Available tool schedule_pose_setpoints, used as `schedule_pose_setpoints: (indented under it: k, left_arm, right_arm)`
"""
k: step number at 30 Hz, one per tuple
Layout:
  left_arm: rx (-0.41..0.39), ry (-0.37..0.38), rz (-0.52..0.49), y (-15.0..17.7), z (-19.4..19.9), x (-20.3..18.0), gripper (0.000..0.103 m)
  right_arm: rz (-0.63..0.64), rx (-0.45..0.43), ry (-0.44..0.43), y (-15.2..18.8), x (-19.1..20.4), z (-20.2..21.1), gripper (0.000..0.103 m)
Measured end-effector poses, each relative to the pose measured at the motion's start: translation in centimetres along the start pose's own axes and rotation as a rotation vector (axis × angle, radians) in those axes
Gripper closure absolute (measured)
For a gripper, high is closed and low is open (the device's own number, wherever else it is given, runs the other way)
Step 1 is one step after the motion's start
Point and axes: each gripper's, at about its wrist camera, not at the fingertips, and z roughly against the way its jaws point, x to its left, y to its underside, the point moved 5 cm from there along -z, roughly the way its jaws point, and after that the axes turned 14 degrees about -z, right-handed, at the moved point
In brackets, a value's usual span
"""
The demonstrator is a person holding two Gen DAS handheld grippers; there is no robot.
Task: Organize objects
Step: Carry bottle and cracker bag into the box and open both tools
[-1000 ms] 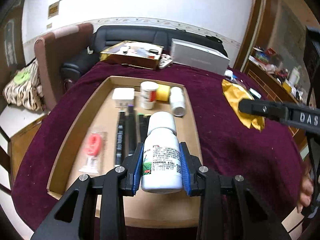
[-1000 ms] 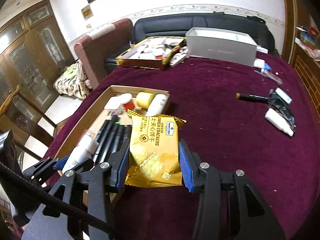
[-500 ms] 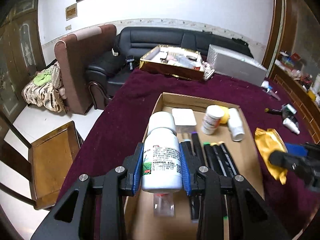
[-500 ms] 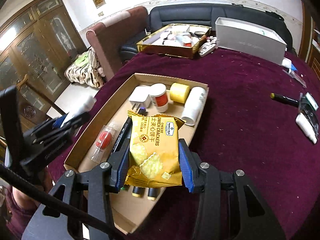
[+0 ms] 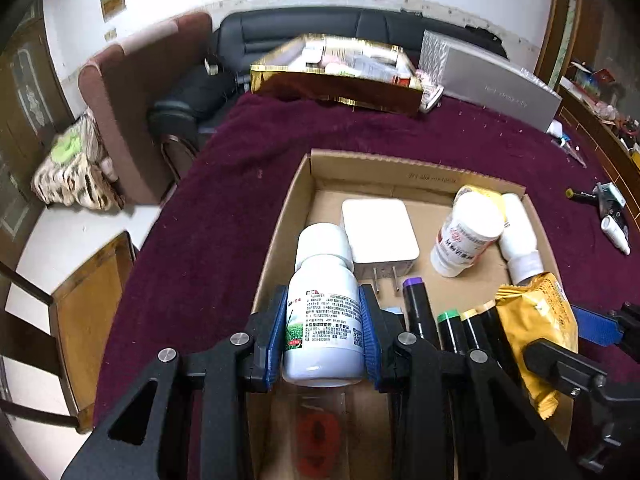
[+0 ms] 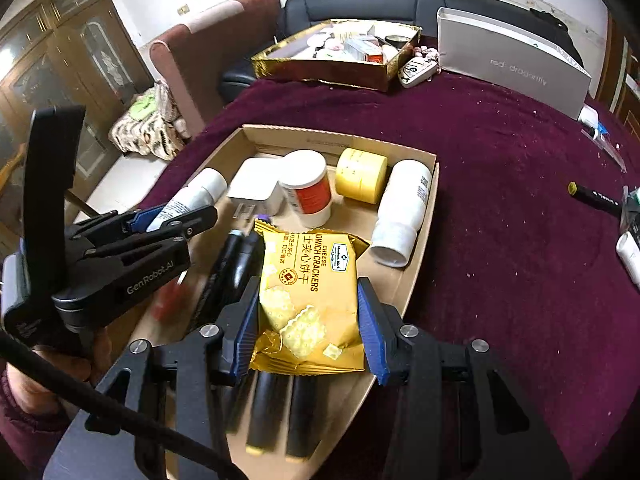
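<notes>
My left gripper [image 5: 323, 330] is shut on a white labelled bottle [image 5: 322, 320], held over the left side of the open cardboard box [image 5: 400, 166]. The same bottle [image 6: 196, 198] and the left gripper [image 6: 172, 218] show at the left of the right wrist view. My right gripper [image 6: 308, 320] is shut on a yellow cracker packet [image 6: 310, 292] above the black markers [image 6: 236, 264] in the box [image 6: 340, 136]. That packet [image 5: 536, 328] appears at the right of the left wrist view. In the box lie a white plug adapter [image 5: 378, 236], a red-labelled jar [image 6: 306, 188], a yellow tape roll [image 6: 360, 174] and a white tube [image 6: 402, 210].
The box sits on a dark red cloth [image 6: 500, 200]. A gold tray [image 6: 340, 56] of small items and a grey carton [image 6: 512, 64] stand at the far edge. A black pen [image 6: 592, 196] and small white items [image 6: 630, 252] lie at the right. A wooden chair [image 5: 84, 312] stands left of the table.
Both grippers have moved down and closer over the cardboard box, keeping hold of the bottle and the packet. The left one has shifted to the box's left side.
</notes>
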Motion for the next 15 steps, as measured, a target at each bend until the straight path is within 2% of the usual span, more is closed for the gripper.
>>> schedule_pose_setpoints:
  k: [9,15]
  left_arm:
    - [0.033,0.037,0.005,0.1,-0.5,0.1,0.074]
    - [0.021,0.046,0.0,0.0,-0.3,0.2,0.073]
  right_arm:
    - [-0.002,0.006,0.04,-0.3,-0.7,-1.7,0.059]
    - [-0.005,-0.008,0.048,-0.5,-0.7,-1.8,0.056]
